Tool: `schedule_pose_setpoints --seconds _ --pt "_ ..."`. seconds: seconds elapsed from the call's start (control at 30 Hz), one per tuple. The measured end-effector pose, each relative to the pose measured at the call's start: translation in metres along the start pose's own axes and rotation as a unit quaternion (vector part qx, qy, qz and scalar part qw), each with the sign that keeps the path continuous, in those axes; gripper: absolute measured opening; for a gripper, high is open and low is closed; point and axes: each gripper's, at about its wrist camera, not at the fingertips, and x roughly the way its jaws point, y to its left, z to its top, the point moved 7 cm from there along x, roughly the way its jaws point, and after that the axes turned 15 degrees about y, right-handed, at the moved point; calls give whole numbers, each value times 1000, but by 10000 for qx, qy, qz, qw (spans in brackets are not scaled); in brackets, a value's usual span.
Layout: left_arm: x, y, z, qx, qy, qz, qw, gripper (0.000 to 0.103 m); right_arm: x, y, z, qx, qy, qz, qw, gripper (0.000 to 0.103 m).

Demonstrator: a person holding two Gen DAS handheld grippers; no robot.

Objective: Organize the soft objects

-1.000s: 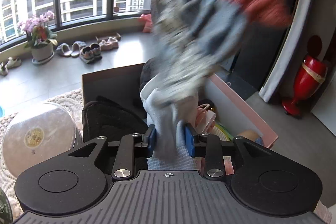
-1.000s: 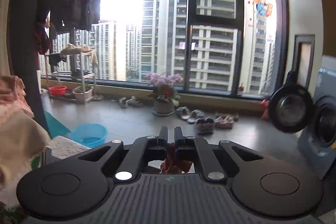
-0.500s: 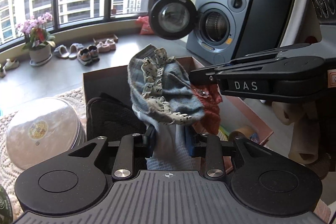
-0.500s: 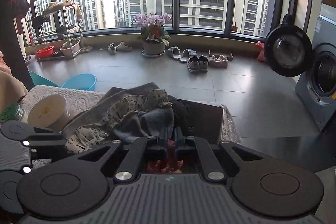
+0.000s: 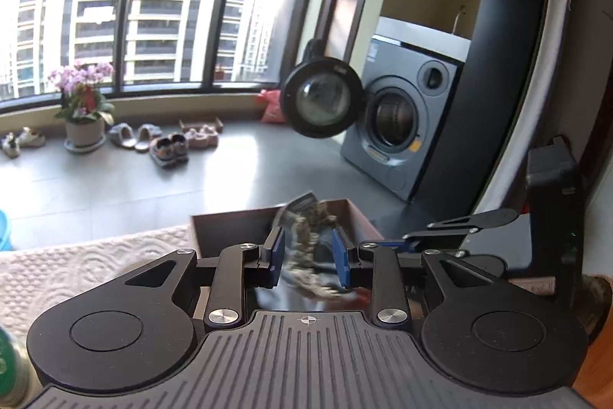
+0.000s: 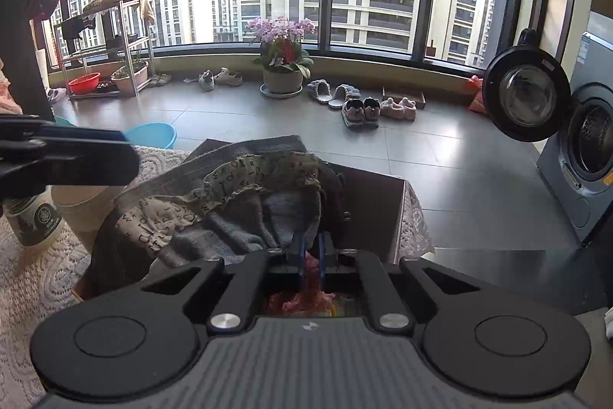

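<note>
A grey garment with beige lettered trim lies bunched in the brown cardboard box on the table. My right gripper hovers over the box, shut on a red cloth attached to that bundle. My left gripper is above the box's near side, its jaws closing. The blurred garment shows through the gap, but the pads do not press on it. In the right wrist view the left gripper sits up and to the left of the pile, with no cloth hanging from it.
A green-labelled bottle and a white round container stand left of the box on the lace tablecloth. Beyond the table are a blue basin, a potted orchid, shoes and a washing machine with its door open.
The bundle came down from high in the air into the box. The right gripper sank with it, still shut on the red cloth. The left gripper let go of the garment and rose.
</note>
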Motion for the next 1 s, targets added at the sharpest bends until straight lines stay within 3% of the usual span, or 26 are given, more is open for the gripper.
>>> schedule_pose_setpoints --seconds 0.17,0.27,0.5,0.6,0.8,0.9,1.0 --pt "54 -6 -16 151 749 126 9970 30 -7 12 -12 -423 52 10 9991 7" --pt "70 -3 -24 154 904 202 9956 29 -17 12 -14 -494 42 15 9988 9" --pt "72 -3 -29 250 866 265 9956 29 -37 4 10 -2 -316 616 9976 38" --pt "73 -7 -32 283 850 281 9956 29 -19 13 24 166 -61 986 9950 40" --pt "71 -7 -39 382 837 295 9953 29 53 5 20 662 916 831 9901 37" --pt "70 -5 -41 403 818 278 9954 27 62 -5 14 995 1041 1116 9833 37" --pt "70 -8 -44 481 811 397 9947 26 63 -6 14 1053 1125 1109 9818 37"
